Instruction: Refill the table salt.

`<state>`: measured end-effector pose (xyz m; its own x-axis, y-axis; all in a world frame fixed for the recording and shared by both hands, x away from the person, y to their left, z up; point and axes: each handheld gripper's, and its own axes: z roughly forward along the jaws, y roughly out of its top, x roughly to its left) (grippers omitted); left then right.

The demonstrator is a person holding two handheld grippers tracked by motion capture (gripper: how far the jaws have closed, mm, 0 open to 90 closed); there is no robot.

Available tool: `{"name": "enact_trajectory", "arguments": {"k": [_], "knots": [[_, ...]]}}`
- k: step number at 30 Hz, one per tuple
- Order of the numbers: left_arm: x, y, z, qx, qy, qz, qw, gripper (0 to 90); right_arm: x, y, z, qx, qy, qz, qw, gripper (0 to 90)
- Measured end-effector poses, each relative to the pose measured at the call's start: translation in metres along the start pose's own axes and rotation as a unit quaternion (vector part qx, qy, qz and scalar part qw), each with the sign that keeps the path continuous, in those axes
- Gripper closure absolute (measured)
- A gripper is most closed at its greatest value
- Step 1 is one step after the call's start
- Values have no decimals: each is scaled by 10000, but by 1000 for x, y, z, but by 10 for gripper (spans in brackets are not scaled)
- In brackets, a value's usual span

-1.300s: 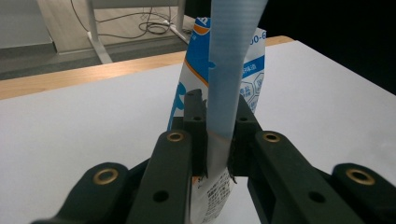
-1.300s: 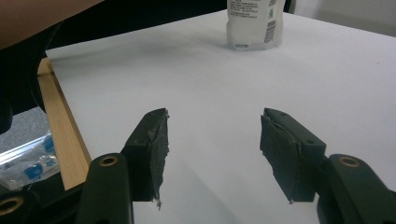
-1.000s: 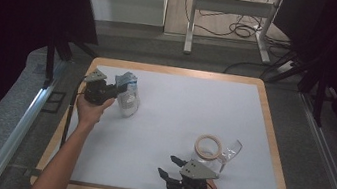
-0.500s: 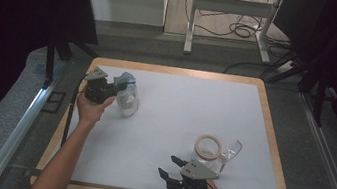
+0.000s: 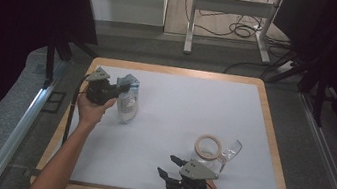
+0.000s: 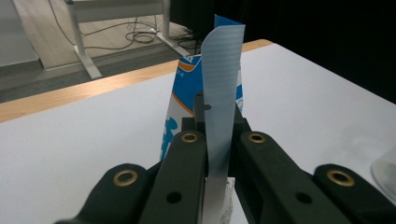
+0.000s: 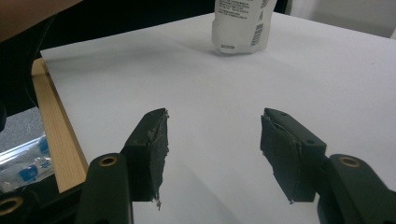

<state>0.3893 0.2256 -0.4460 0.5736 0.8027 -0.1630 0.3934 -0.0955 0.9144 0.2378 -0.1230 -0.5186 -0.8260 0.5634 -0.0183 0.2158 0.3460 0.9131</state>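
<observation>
A white and blue pouch (image 5: 127, 103) stands upright at the left of the white mat (image 5: 195, 103). My left gripper (image 5: 124, 87) is shut on its top edge; in the left gripper view the two jaws pinch the pouch's flat upper seam (image 6: 222, 70). My right gripper (image 5: 168, 165) rests low near the mat's front edge, open, with nothing between its pads (image 7: 152, 140). In the right gripper view the pouch (image 7: 240, 23) stands far ahead, beyond the open jaws.
A tan ring (image 5: 208, 145) and a clear glass (image 5: 231, 150) lie just beyond the right gripper. A wooden frame (image 5: 271, 135) borders the mat. A table leg and cables (image 5: 244, 30) are on the floor behind.
</observation>
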Motion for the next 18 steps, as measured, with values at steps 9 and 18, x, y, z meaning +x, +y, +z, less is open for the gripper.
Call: {"name": "enact_trajectory", "arguments": {"k": [9, 18], "knots": [[-14, 7, -17, -138, -308, -26, 9994, 900, 3, 1, 2, 7, 5, -30, 10000, 421], [-30, 6, -33, -209, -596, -19, 9980, 900, 5, -1, 7, 45, -17, -41, 10000, 399]]}}
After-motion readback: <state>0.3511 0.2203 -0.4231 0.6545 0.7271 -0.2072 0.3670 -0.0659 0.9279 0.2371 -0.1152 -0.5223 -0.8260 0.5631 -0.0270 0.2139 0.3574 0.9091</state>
